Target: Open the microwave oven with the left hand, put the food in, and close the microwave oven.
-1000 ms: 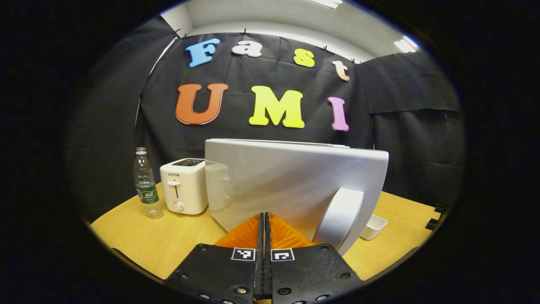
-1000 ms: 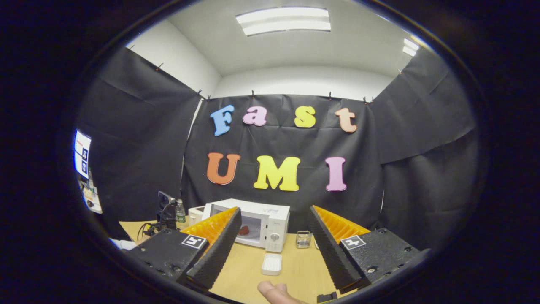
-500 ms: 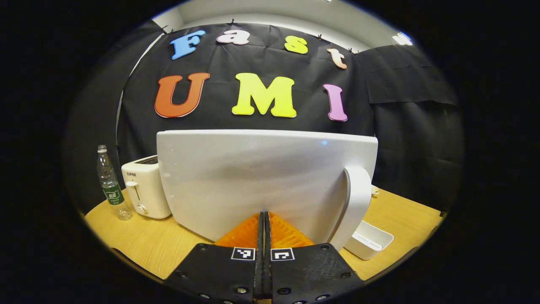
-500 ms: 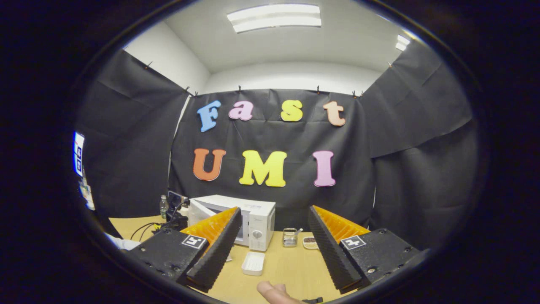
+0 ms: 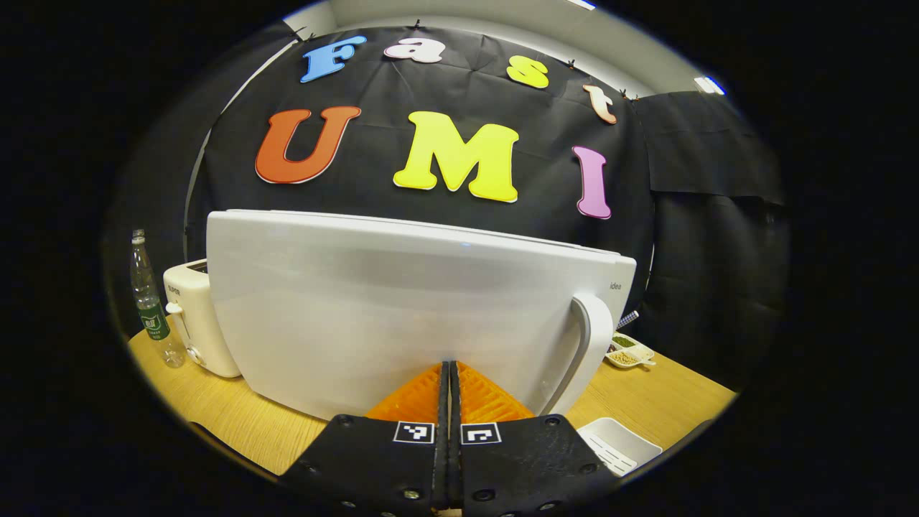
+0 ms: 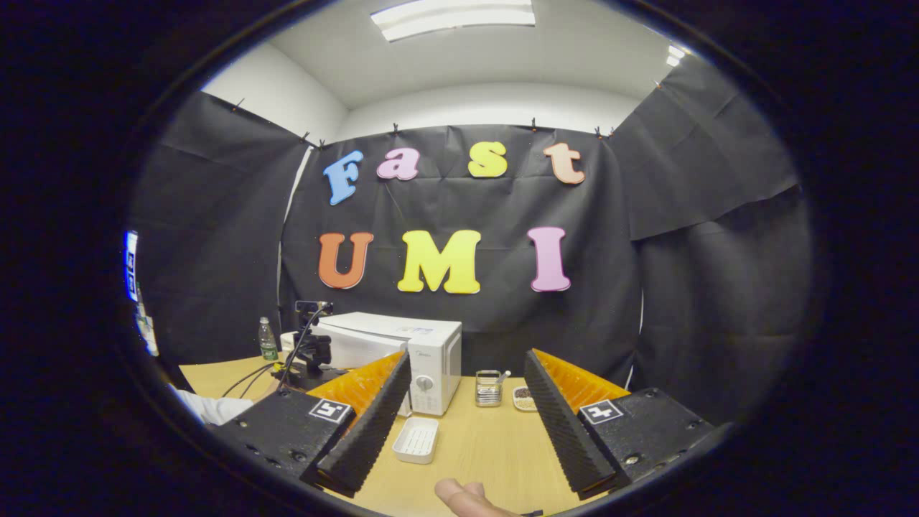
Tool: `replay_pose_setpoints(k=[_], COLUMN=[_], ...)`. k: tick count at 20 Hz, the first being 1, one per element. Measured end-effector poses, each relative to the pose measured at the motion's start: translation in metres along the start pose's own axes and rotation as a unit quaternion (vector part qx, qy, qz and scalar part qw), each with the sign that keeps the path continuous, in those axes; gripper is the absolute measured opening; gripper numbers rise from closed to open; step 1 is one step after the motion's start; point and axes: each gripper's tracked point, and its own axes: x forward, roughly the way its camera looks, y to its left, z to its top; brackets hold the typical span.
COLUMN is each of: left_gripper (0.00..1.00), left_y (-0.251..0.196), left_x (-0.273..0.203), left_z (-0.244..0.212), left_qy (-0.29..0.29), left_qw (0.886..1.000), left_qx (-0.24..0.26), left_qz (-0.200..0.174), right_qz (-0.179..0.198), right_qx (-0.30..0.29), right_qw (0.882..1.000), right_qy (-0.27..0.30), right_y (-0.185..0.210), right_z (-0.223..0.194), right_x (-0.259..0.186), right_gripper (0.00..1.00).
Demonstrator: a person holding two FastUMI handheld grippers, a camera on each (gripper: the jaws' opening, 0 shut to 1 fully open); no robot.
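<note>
- Left gripper: fingers pressed together with nothing between them, tips at or just short of the lower face of the microwave door; actual contact not determinable from the left gripper view.
- Right gripper: fingers spread wide apart, empty, held well back from the appliance above the table.
- A fingertip of the holding hand visible at the bottom edge of the right gripper view.
- Door handle: curved, white, on the right edge of the door, just right of the left gripper; not gripped.
- Microwave: on the table at centre left in the right gripper view, door appearing flush or nearly flush with the body; latch engagement not confirmable.
- Food: not locatable in either view; judged to be inside the cavity behind the door, but unverified.
- White tray: empty, on the table in front of the microwave, apart from both grippers.
- Further out: toaster and bottle left of the microwave; small jar and dish to its right.
- Task status, as a judgement: opening and loading apparently complete; closing in its last stage.
- Remaining: firm push until latched, then withdrawal of the left gripper.
</note>
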Motion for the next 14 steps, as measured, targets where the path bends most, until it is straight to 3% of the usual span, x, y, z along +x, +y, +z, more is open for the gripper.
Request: replay_pose_setpoints(k=[5, 6, 7, 8, 9, 14], left_gripper=[0.00, 0.00, 0.00, 0.00, 0.00, 0.00], left_y=[0.007, 0.005, 0.005, 0.005, 0.005, 0.011], left_x=[0.017, 0.016, 0.014, 0.014, 0.014, 0.008], left_z=[0.004, 0.004, 0.001, 0.003, 0.003, 0.004], left_qy=[-0.006, -0.005, 0.002, -0.002, 0.001, 0.016], left_qw=[0.999, 0.999, 0.999, 0.999, 0.999, 0.999], left_qx=[0.032, 0.033, 0.030, 0.029, 0.026, 0.012], left_qz=[0.032, 0.036, 0.038, 0.037, 0.035, 0.040], right_qz=[-0.001, -0.002, -0.005, -0.009, -0.012, -0.026], right_qx=[0.009, 0.011, 0.015, 0.017, 0.017, 0.009], right_qw=[1.000, 1.000, 1.000, 1.000, 1.000, 0.999], right_qy=[0.007, 0.009, 0.012, 0.016, 0.019, 0.020], right_y=[-0.014, -0.017, -0.020, -0.022, -0.024, -0.027], right_z=[-0.015, -0.017, -0.021, -0.024, -0.026, -0.021], right_x=[0.011, 0.012, 0.013, 0.014, 0.014, 0.008], right_gripper=[1.00, 0.95, 1.00, 0.95, 1.00, 1.00])
